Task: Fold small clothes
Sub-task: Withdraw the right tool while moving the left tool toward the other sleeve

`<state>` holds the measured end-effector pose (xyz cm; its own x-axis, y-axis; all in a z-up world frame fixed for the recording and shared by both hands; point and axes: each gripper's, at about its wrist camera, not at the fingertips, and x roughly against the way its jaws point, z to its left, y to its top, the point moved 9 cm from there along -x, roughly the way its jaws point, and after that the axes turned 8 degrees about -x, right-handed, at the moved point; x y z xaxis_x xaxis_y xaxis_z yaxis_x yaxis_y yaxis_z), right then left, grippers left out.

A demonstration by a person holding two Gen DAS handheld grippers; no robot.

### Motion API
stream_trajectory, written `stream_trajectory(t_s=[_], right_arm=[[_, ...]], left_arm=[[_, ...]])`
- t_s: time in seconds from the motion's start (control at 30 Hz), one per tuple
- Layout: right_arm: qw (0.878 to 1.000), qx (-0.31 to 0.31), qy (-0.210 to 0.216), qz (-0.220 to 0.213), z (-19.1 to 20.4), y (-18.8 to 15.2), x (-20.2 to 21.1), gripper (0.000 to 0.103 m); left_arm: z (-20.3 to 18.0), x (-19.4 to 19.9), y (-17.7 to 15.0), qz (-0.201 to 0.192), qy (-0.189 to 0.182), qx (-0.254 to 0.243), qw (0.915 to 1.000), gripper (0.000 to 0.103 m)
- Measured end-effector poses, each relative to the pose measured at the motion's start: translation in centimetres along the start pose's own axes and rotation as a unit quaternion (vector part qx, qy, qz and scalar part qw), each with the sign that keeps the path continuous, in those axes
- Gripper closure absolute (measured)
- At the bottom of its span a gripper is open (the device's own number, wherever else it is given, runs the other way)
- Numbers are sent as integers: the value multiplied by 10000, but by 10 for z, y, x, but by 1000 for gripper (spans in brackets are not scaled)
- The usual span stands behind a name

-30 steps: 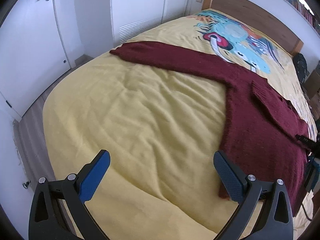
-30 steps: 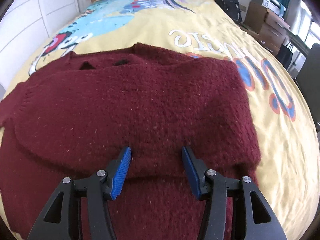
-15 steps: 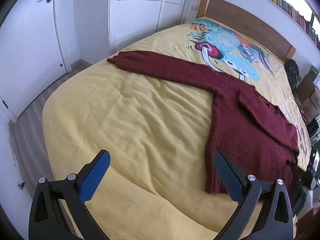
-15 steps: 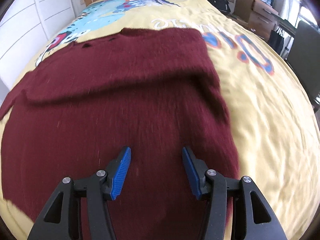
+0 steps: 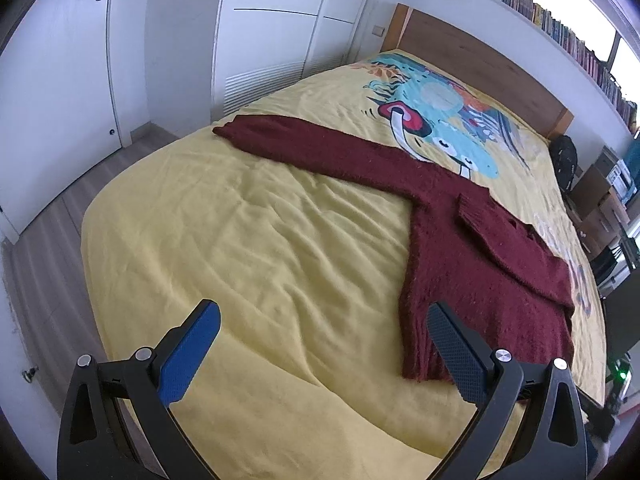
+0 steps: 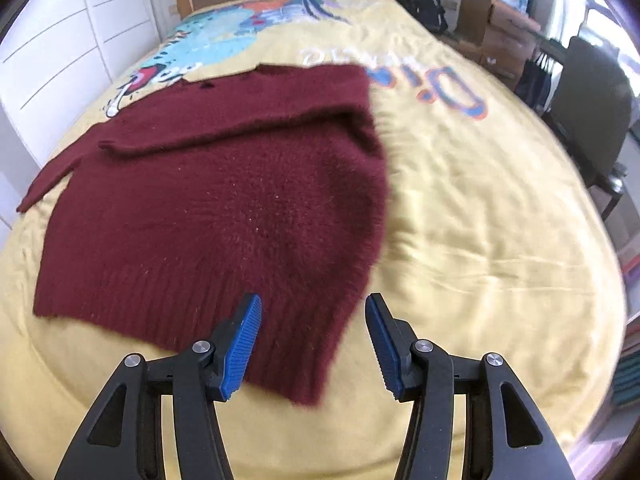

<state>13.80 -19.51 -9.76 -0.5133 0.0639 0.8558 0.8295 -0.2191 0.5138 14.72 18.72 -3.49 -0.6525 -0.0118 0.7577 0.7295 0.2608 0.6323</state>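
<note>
Flat, sweater (image 5: 472, 248) neck faces headboard (image 5: 472, 56); sleeve (image 5: 320, 152) stretches leftward.

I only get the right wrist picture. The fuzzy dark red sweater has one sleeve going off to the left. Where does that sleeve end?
Observer: In the left wrist view the long dark red knitted sleeve lies flat and straight across the yellow bedspread, its cuff near the bed's edge by the white wardrobe doors.
Operator: Is the other gripper holding anything?
Observer: No. The left gripper is wide open above bare bedspread, with the hem corner of the fuzzy dark red sweater beside its right finger.
Operator: What's past the bed that way?
Observer: A white door with a lever handle, shut, and grey wood flooring.
</note>
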Motion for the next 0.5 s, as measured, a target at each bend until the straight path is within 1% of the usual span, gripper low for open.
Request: stream_trajectory(t_s=[0.13, 0.23, 0.4, 0.5], right_arm=[[9997, -18, -141, -203, -14, -3, 30, 45], [9993, -145, -224, -268, -26, -5, 42, 43], [9982, -345, -398, -284, -44, -8, 49, 43], [9972, -534, -448, -263, -53, -4, 46, 43]], left_arm=[[5, 0, 7, -45, -63, 0, 10000, 1], [12, -6, 12, -8, -80, 81, 9999, 1], [25, -21, 20, 76, -166, 295, 9994, 1], [33, -36, 25, 186, -169, 394, 9989, 1]])
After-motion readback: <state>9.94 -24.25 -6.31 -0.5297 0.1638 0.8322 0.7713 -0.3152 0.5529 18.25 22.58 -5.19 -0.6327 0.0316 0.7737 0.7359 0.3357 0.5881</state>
